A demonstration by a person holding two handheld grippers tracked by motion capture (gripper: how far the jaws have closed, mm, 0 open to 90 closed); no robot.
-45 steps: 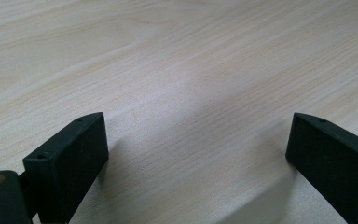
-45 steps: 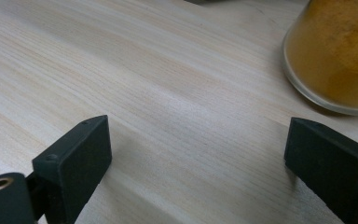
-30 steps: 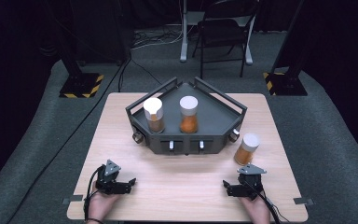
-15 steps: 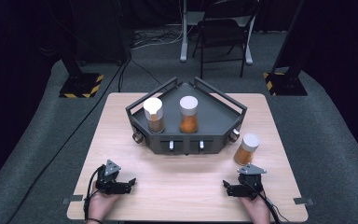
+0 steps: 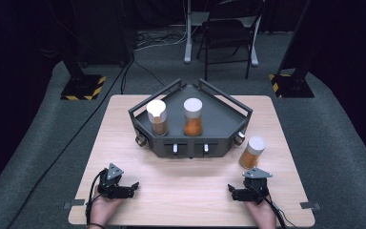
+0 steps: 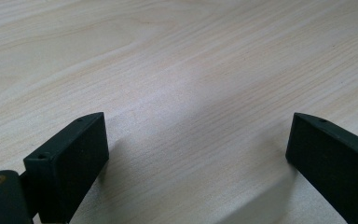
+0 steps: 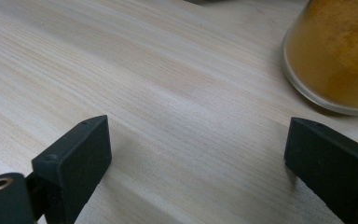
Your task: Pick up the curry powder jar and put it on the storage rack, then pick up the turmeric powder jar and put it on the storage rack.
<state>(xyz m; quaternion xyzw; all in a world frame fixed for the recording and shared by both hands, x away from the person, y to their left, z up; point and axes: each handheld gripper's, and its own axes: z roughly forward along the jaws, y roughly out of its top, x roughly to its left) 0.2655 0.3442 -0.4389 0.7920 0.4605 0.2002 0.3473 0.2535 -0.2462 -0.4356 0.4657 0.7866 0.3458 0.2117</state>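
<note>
Both jaws stand wide apart with nothing in them. Near the table's [image 5: 124, 119] front edge, the left gripper [image 5: 132, 187] and right gripper [image 5: 232, 190] rest low. Two jars [image 5: 157, 117] stand in the tray [image 5: 219, 125]. One jar [image 5: 252, 152] waits just right of the tray, close to the right gripper. It looks like that jar goes in next. I can read no writing on anything.

text: none legible | labels: none to be read on the jars [image 5: 252, 151] or the dark tray [image 5: 228, 125] | brands, numbers: none made out | signs: yellow-black hazard stripes seen on the floor bases far left [image 5: 82, 89] and far right [image 5: 287, 85], no wording on them
</note>
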